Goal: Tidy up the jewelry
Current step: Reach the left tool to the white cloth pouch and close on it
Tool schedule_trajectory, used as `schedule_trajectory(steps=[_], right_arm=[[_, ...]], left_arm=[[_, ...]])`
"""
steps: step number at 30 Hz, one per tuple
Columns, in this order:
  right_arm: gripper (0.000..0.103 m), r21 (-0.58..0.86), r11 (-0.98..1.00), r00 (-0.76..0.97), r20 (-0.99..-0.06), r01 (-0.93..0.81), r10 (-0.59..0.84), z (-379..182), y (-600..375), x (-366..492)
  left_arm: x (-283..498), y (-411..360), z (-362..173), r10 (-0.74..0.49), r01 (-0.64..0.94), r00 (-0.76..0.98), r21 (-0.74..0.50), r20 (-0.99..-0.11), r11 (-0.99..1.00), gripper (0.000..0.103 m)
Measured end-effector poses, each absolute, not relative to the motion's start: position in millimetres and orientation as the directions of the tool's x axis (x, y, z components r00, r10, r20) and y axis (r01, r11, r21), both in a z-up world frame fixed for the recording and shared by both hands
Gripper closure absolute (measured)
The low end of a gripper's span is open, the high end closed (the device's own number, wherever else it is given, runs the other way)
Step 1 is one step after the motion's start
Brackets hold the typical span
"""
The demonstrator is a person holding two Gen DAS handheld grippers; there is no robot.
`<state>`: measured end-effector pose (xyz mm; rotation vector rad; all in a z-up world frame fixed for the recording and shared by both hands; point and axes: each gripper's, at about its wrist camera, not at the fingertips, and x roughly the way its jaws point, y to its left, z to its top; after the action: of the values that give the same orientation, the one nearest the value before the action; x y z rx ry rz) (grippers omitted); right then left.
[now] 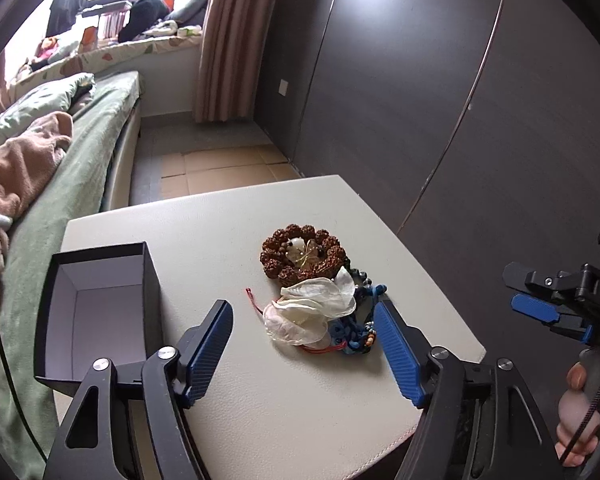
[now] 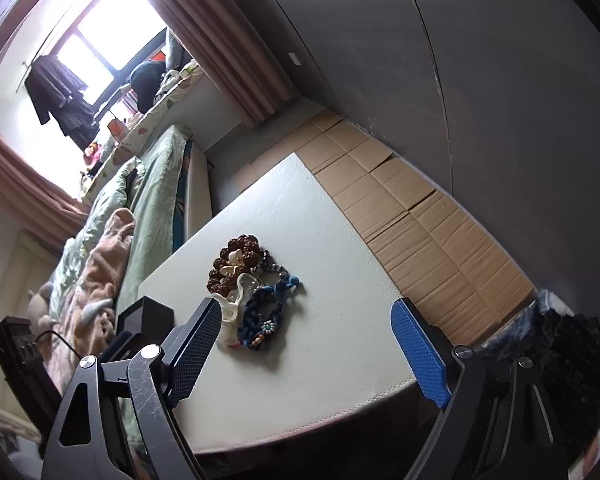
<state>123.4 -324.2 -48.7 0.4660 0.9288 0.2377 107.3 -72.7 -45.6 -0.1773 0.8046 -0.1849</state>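
the jewelry sits in one tangled heap near the middle of the pale counter (image 1: 228, 360): a brown seed-bead bracelet (image 1: 302, 254) at the 12 o'clock end, a crumpled white organza pouch (image 1: 312, 312) draped over the middle, and a blue knotted cord piece (image 1: 356, 332) with a thin red string (image 1: 256, 300) trailing out toward 9 o'clock. an open black box (image 1: 96, 312), empty as far as can be seen, stands at the heap's 9 o'clock, close to the counter's edge on the bed side.

the left tongs (image 1: 304, 352) stand well apart with nothing between the pads, framing the pouch and cord from the 6 o'clock side. the right tongs (image 2: 304, 352) are likewise wide and empty, off toward the heap's 3 o'clock.

the main risk i see is the tangle. closing on the pouch or the cord may drag the bracelet along, since the pieces overlap and may be hooked together; a lift could then swing a loose piece off the counter onto the floor. the pouch is thin and slippery-looking, so a pinch may catch only fabric and slide off. the right blue pad (image 1: 396, 352) already lies touching or just beside the cord, and a careless close could push the heap instead of gripping it. the box could be nudged over the edge.
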Motion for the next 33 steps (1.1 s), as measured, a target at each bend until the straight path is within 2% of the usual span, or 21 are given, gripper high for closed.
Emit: schedule_trajectory(steps=[2, 17, 18, 19, 20, 21, 25, 32, 33], right_arm=[[0.016, 0.495, 0.869, 0.578, -0.709, 0.000, 0.404, -50, -321, 128], [0.016, 0.583, 0.810, 0.499, -0.722, 0.065, 0.479, -77, -315, 157], [0.019, 0.587, 0.807, 0.488, -0.724, 0.065, 0.488, -80, -313, 159], [0.023, 0.592, 0.803, 0.476, -0.726, 0.066, 0.496, -83, -312, 160], [0.024, 0.599, 0.798, 0.463, -0.728, 0.070, 0.505, -86, -309, 162], [0.027, 0.605, 0.793, 0.449, -0.730, 0.075, 0.515, -90, -307, 164], [0.035, 0.644, 0.760, 0.397, -0.722, 0.087, 0.566, -105, -297, 168], [0.038, 0.629, 0.773, 0.337, -0.748, 0.083, 0.572, -120, -270, 172], [0.041, 0.622, 0.779, 0.332, -0.754, 0.081, 0.567, -122, -267, 172]], left_arm=[[114, -76, -54, -0.240, 0.102, 0.658, -0.231, -0.714, 0.968, 0.036], [157, -102, -99, -0.215, 0.132, 0.571, -0.170, -0.792, 0.977, 0.037], [158, -102, -101, -0.216, 0.133, 0.569, -0.171, -0.794, 0.976, 0.040], [160, -102, -103, -0.217, 0.133, 0.564, -0.172, -0.797, 0.976, 0.060], [161, -102, -105, -0.217, 0.129, 0.553, -0.174, -0.805, 0.976, 0.086], [162, -100, -106, -0.218, 0.124, 0.545, -0.179, -0.810, 0.976, 0.095], [158, -90, -99, -0.236, 0.112, 0.576, -0.210, -0.783, 0.971, 0.102], [152, -75, -81, -0.261, 0.096, 0.610, -0.257, -0.748, 0.962, 0.102], [151, -72, -79, -0.261, 0.090, 0.616, -0.263, -0.743, 0.961, 0.102]])
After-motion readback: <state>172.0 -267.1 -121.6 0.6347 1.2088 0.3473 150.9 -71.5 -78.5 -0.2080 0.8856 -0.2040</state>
